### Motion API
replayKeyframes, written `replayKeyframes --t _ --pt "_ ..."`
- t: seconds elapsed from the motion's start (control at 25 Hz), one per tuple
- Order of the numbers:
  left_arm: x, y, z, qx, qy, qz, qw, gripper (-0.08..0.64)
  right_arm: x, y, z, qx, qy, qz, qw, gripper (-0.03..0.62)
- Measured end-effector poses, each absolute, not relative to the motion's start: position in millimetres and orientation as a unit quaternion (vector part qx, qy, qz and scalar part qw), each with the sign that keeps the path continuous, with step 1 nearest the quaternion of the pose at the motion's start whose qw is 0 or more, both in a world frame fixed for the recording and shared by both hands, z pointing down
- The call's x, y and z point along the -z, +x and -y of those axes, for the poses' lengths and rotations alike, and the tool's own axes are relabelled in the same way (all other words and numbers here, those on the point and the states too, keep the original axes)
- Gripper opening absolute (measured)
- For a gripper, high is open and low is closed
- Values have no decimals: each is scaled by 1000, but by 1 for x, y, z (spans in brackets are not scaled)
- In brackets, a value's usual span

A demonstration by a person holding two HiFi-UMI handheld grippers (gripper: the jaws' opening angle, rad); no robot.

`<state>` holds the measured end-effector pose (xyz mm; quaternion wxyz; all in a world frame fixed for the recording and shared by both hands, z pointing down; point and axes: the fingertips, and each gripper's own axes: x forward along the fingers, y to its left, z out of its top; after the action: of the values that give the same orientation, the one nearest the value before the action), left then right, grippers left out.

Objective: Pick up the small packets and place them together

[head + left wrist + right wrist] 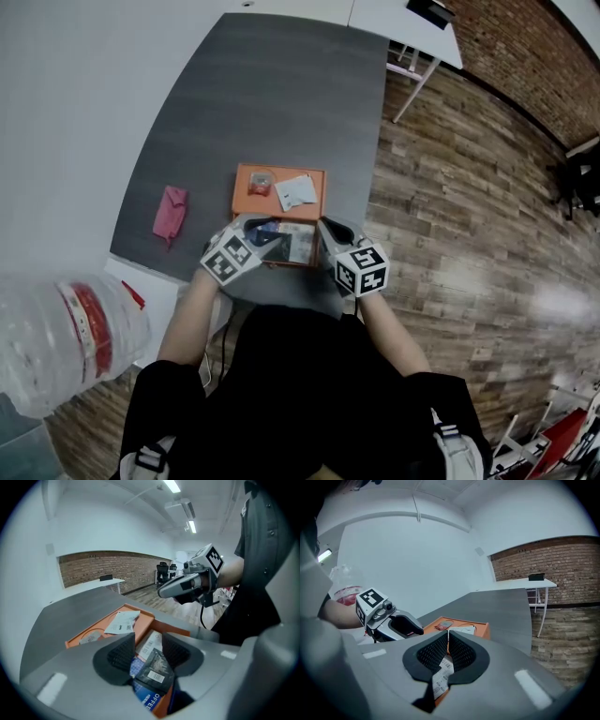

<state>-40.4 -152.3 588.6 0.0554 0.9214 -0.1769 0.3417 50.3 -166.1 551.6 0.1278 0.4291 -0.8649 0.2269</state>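
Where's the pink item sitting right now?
In the head view, the pink item lies on the grey table, on the left side, just outside the orange tray and apart from it.

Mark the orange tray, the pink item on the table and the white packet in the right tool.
orange tray (281, 169): head view, far rim.
pink item (170, 211): head view, its middle.
white packet (440, 676): right gripper view, lower half.

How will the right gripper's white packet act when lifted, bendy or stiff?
Probably bendy and light: the white packet looks paper-thin, pinched flat in the shut right gripper. It may flap or curl, since its printed end hangs free below the jaws.
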Motion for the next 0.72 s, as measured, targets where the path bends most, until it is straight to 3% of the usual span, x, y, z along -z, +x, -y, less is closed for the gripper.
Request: replayKeyframes --t 0.52,0.72 --pt "-652 -42 134 -445 891 71 57 177 -562 55 163 -241 432 859 136 9" --pt "-667 -39 128 -474 877 38 62 240 -564 60 164 -244 439 854 133 9"
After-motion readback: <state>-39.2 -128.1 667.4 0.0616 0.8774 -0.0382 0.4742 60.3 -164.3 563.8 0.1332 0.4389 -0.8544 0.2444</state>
